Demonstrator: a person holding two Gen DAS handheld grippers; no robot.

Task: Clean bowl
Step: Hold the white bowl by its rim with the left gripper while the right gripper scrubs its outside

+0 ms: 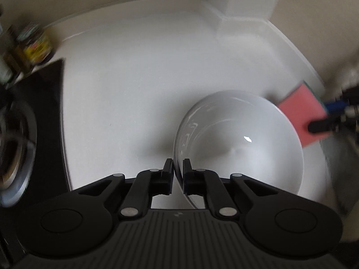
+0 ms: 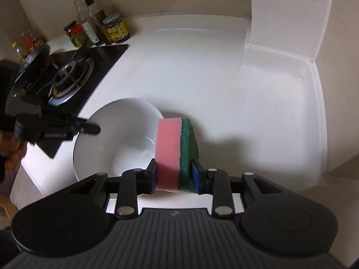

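**Bowl pinched at rim, sponge clamped beside it**

- Left hand-held gripper (image 1: 178,168): fingers nearly together, clamped on the near rim of the round glossy white ceramic bowl (image 1: 242,141). One finger inside the rim, one outside.
- Bowl sits over the white desk (image 1: 139,85), tilted so the inside faces the right side. Can't tell from either view whether its base touches the desk or is lifted off.
- Right hand-held gripper (image 2: 174,174): clamped on the rectangular sponge, pink foam with green scouring layer (image 2: 175,150). Pink side against the left pad, green side against the blue right pad (image 2: 194,174). Sponge stands on edge, sticking out forward past the fingertips.
- Sponge position: at the far right rim of the bowl; in the left wrist view the pink face overlaps the rim edge. Contact likely, but the blur there leaves it unconfirmed.
- In the right wrist view the left gripper comes in from the left, a hand (image 2: 11,148) behind it, fingertips on the bowl's left rim.
- Surroundings: black glass gas hob with a metal burner ring (image 2: 67,76) left of the bowl; a cluster of glass jars and sauce bottles (image 2: 96,29) behind the hob against the wall.
- Left wrist view is motion-blurred at its left edge.
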